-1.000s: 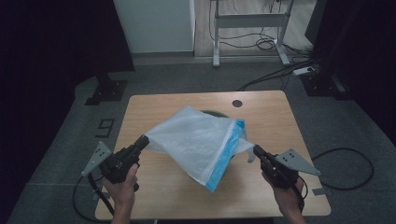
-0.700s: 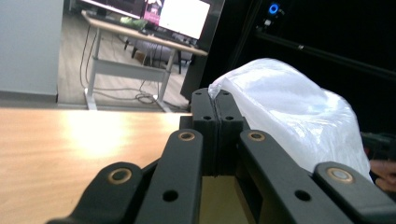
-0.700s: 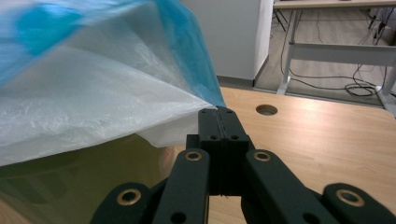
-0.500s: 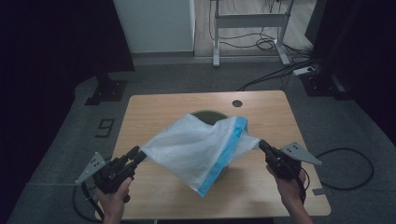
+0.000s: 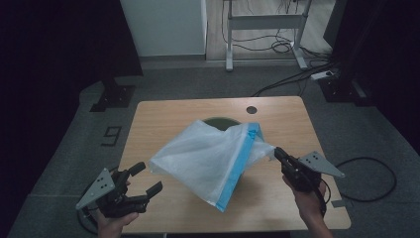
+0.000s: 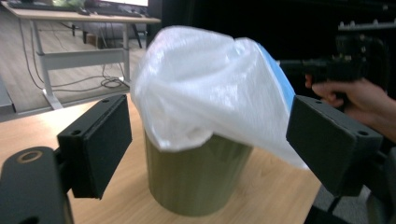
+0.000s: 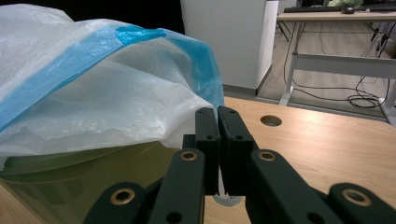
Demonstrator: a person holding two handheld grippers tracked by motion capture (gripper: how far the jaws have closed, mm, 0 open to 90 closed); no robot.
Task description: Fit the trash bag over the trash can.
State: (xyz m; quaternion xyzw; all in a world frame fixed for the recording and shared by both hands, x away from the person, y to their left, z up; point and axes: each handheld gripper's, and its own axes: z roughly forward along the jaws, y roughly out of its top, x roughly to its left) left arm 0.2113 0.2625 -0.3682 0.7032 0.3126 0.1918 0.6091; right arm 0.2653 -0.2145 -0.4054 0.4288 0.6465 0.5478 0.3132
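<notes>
My left tongs have just been opening and now stand wide, with nothing between the pads. In the left gripper view the two black pads frame the bin without touching it. The hand carrying them sits at the near left corner of the worktop, and the nearest corner of the bag hangs just beyond the tips, apart from them.

My right tongs are pinched narrow on the bag: in the right gripper view the pads are pressed together, and the white film runs down into the seam between them. From the high view the tips meet a bunched fold of the bag at its right edge, just below the blue band.

The bag is a thin white plastic sack with a blue strip along its mouth. It is draped over the top of the bin, stretched out from my right tongs toward the left ones, one corner hanging down toward the near edge of the worktop. The bin is a dull green round pot standing upright between the two tongs, farther from me than both; its rim peeks out behind the bag in the high view, and its lower wall shows bare below the film in the left gripper view.

Beyond my right tongs a round hole shows in the worktop.
</notes>
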